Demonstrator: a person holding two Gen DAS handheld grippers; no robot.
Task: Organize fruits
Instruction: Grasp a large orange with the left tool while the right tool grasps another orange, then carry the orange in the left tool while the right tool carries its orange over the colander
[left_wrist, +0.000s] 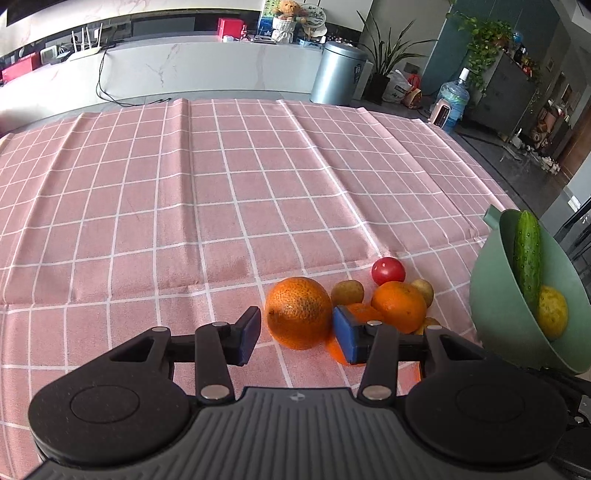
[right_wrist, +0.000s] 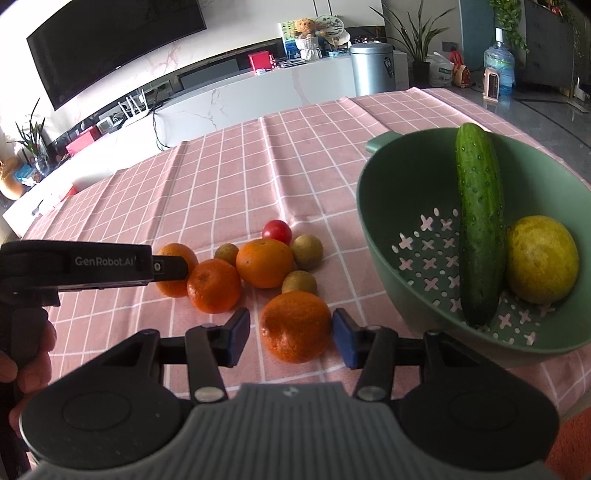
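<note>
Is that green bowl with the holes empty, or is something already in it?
Not empty. The green colander holds a cucumber leaning against its rim and a yellow-green round fruit beside it.

Home living room, lived-in. Big dark TV (right_wrist: 110, 48) on marble-look wall, long low white media console (right_wrist: 258, 92) under it carrying router (right_wrist: 135, 107), red boxes (right_wrist: 258, 61), teddy bear in a pot (right_wrist: 306, 33), a fan. Metal pedal bin (right_wrist: 371, 70) on floor beside console end, potted plants (right_wrist: 421, 44) next to it, water jug (right_wrist: 498, 62) further along. Bench near camera covered in pink checked cloth (left_wrist: 184, 184), fruit and a green colander (right_wrist: 391, 236) near its right edge.
</note>
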